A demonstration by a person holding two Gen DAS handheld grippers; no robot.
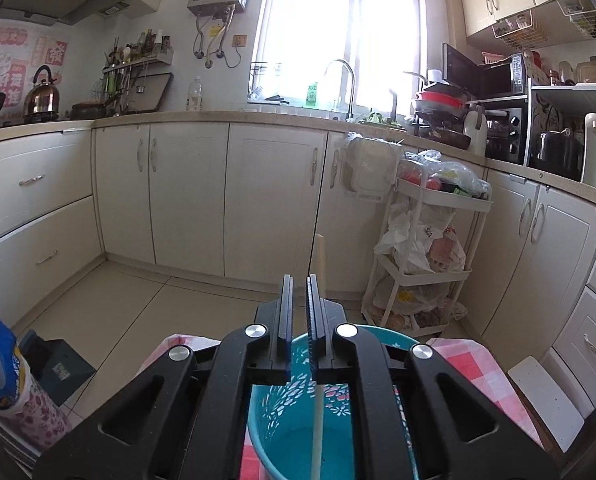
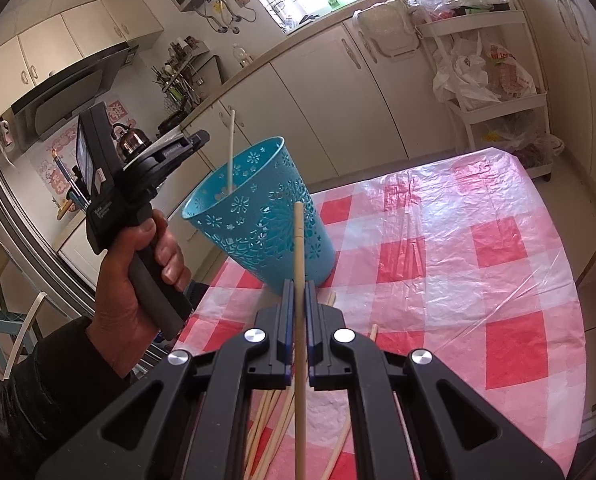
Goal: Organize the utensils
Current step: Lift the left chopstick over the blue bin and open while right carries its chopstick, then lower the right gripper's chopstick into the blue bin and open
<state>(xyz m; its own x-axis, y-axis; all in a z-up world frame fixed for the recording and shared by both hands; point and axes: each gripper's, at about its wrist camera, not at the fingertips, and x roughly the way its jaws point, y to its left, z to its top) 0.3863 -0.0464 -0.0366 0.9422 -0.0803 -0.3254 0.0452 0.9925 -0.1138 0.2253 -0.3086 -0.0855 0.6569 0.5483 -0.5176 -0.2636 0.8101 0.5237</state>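
The bench, under a red-and-white check cloth with clear plastic over it, fills the right and centre of the right wrist view. On it, centre left, stands the blue cup, a perforated plastic holder that looks tilted towards the camera; whether someone is tipping it I cannot tell.

The left tool, gripped by a hand at the left of that frame, is level with the cup's rim. A pale chopstick stands in the cup, its top poking above the rim beside that tool. In the left wrist view the left tool's jaws are nearly together at centre frame, over the cup's open mouth, with the pale stick rising just beside the right-hand pad; whether the pads pinch it is not clear.

The right tool, bottom centre, is clenched on a tan chopstick, held around mid-length with its tip pointing up in front of the cup. More loose chopsticks lie on the cloth below it.

The sticks look light, stiff and smooth, so a thin grip could let one swivel; holding near the middle seems sensible. The cup looks light and easily tipped.

Only the left wrist view shows down into the cup; only the right one shows the loose pile and the cup's outside.
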